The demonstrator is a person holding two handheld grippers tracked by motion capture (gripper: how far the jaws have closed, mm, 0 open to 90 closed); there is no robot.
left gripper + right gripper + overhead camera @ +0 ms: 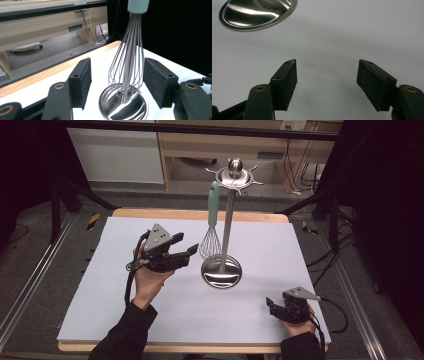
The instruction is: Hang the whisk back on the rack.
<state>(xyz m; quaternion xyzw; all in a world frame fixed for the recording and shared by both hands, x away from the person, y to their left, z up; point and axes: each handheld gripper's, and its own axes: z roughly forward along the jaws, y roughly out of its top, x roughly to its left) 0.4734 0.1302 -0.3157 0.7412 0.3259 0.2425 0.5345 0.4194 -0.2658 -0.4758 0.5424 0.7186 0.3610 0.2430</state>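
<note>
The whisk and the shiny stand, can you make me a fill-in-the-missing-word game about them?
1. The whisk hangs from a hook on the metal stand, and its handle is pale ____.
2. The gripper nearest the whisk is the ____ gripper.
3. The right gripper rests low near the table's front edge, and its jaws are ____.
4. The stand's round base sits on a ____ table cover.

Missing words: green; left; open; white
</note>
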